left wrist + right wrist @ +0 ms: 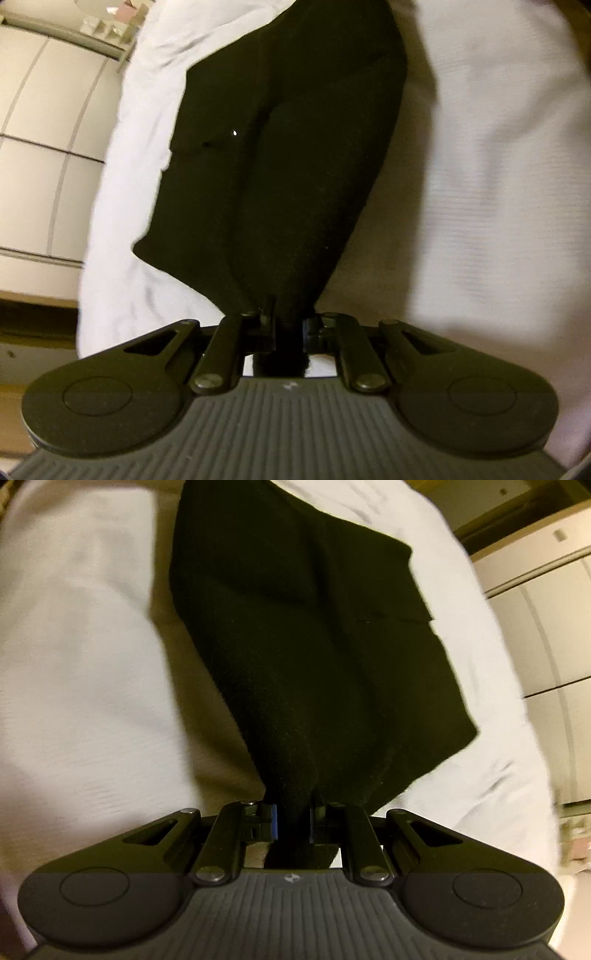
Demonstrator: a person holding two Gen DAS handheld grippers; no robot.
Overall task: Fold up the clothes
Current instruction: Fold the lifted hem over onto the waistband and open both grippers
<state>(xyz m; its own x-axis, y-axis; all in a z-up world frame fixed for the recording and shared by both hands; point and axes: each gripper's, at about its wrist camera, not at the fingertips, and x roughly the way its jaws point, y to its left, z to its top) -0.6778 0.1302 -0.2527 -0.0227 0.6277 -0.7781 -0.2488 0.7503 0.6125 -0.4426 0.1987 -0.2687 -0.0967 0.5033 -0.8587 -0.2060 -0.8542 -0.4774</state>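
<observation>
A black garment (280,166) hangs lifted over a white bed (498,203). My left gripper (290,325) is shut on one edge of it, and the cloth bunches between the fingers. In the right wrist view the same black garment (314,657) spreads away from my right gripper (295,816), which is shut on another part of its edge. The cloth drapes down from both grips onto the bedding. A small white speck and a pocket-like seam show on the cloth in the left wrist view.
The white bedding (74,683) spreads below the garment, with a beige shadowed strip beside it. A pale wardrobe with panel doors (40,147) stands past the bed's edge, and it also shows in the right wrist view (546,646).
</observation>
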